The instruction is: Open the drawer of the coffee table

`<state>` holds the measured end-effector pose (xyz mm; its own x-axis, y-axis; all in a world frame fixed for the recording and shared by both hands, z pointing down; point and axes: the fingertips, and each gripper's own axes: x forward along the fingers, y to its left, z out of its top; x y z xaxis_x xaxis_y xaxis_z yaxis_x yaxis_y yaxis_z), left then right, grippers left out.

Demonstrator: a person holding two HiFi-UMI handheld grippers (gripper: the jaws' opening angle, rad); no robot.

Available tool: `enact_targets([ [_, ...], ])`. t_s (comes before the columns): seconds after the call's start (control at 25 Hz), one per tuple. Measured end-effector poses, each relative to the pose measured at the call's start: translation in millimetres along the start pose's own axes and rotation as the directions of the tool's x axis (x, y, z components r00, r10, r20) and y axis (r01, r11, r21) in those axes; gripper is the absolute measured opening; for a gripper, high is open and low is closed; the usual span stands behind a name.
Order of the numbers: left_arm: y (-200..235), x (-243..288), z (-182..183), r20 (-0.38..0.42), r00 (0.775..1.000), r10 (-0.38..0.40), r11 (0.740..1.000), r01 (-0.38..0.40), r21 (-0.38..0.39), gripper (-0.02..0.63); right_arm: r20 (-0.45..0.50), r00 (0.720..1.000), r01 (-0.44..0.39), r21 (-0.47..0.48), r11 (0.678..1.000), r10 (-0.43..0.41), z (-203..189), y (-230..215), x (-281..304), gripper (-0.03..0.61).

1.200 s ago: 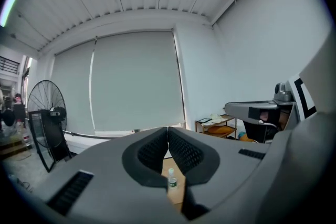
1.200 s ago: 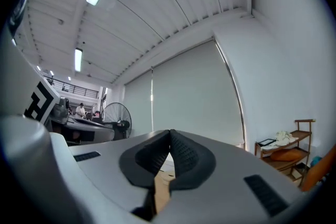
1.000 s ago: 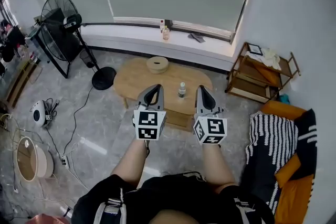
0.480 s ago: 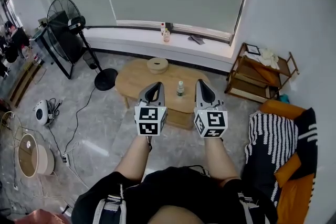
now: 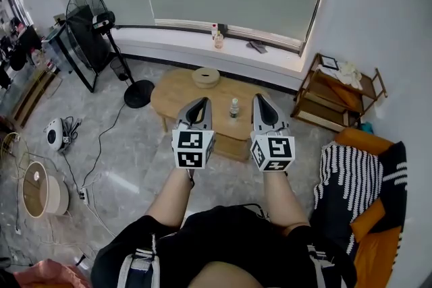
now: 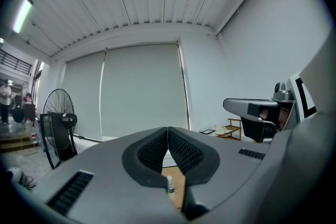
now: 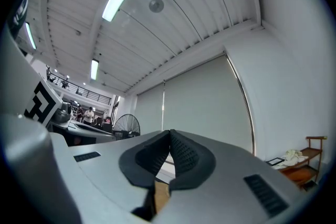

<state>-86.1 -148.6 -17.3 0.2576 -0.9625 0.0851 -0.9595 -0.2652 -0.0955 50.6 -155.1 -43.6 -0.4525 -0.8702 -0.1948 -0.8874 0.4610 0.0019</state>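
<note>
Both grippers hang empty with jaws pressed together, the left gripper (image 5: pixel 199 104) and right gripper (image 5: pixel 260 100) side by side above the person's knees, apart from the oval wooden coffee table (image 5: pixel 179 88) ahead. Its drawer (image 5: pixel 233 147), facing the person, looks closed, so the approach, grip and pull are all left to do.

Low oval light-wood coffee table (image 5: pixel 177 96), its drawer (image 5: pixel 233 147) under the near edge, apparently shut.
</note>
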Motion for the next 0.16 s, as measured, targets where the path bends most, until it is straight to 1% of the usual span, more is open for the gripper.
enact_targets([
  [0.16,2.3,-6.3,0.7,-0.001,1.0,0.0,1.0,0.0,0.001,0.021,-0.004,1.0,-0.004,0.003,1.0,0.004,0.6,6.3,-1.8,0.014],
])
